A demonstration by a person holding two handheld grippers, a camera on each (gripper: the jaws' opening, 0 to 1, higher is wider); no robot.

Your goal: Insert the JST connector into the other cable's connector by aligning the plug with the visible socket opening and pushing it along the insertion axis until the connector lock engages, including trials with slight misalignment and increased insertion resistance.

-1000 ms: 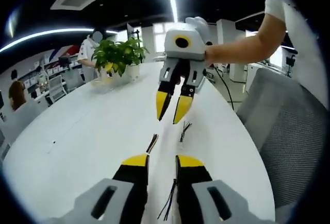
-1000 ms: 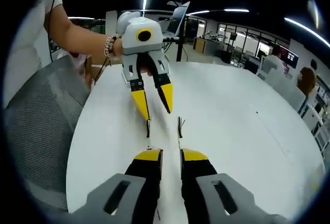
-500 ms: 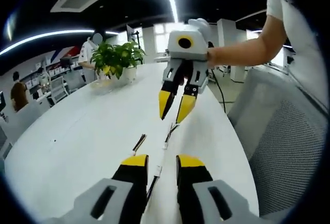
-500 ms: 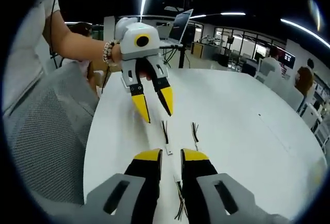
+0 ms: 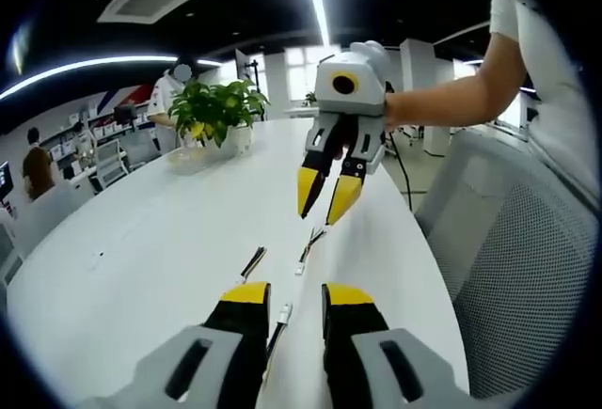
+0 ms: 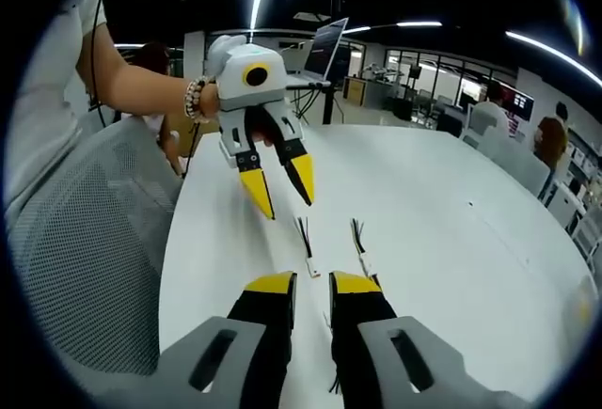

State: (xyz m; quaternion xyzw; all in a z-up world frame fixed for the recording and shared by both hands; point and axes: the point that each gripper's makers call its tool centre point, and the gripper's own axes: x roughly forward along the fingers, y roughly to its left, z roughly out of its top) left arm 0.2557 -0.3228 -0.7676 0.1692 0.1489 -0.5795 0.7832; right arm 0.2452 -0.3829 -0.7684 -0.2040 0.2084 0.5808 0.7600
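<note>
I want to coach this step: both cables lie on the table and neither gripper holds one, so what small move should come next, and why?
Probably lower the left gripper onto the near cable lying between its open jaws and close. Both cables, including the far cable, rest loose on the white table, and the right gripper hovers open above them.

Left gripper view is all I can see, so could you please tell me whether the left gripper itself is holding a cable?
Observer: No. The right gripper view shows the left gripper above the table, jaws apart, with nothing between them.
Operator: Thank you. What sits behind it?
Observer: An open laptop at the table's far end.
Operator: Is anything on the wrist holding it?
Observer: A beaded bracelet.
</note>
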